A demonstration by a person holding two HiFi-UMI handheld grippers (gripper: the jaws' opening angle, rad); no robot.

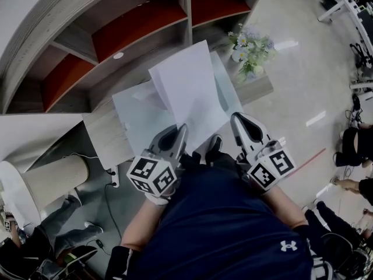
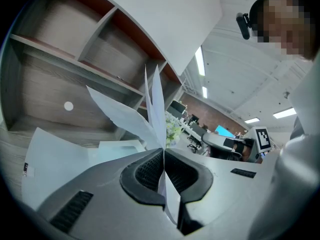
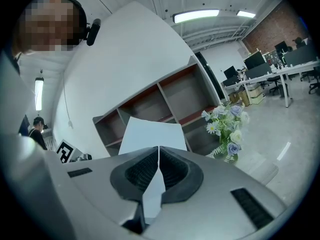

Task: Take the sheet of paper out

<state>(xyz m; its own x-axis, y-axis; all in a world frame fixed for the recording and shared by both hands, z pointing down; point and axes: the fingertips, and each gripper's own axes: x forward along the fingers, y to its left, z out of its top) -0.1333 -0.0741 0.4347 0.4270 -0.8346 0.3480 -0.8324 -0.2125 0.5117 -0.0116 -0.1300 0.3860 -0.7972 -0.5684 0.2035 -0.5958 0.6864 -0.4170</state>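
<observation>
One wooden table (image 1: 104, 134) lies below and ahead of the left gripper (image 1: 182, 128) and right gripper (image 1: 235, 119), bearing one pale folder (image 1: 135, 121) just ahead of the left one. One sheet of paper (image 1: 192, 89) rises straight ahead between the two tips. Both pairs of jaws are closed tight, each pinching a near edge of the sheet.

A bouquet of white and lilac flowers (image 1: 252, 50) is sitting near the wooden table's (image 1: 104, 134) end, before open shelving (image 1: 140, 27).
</observation>
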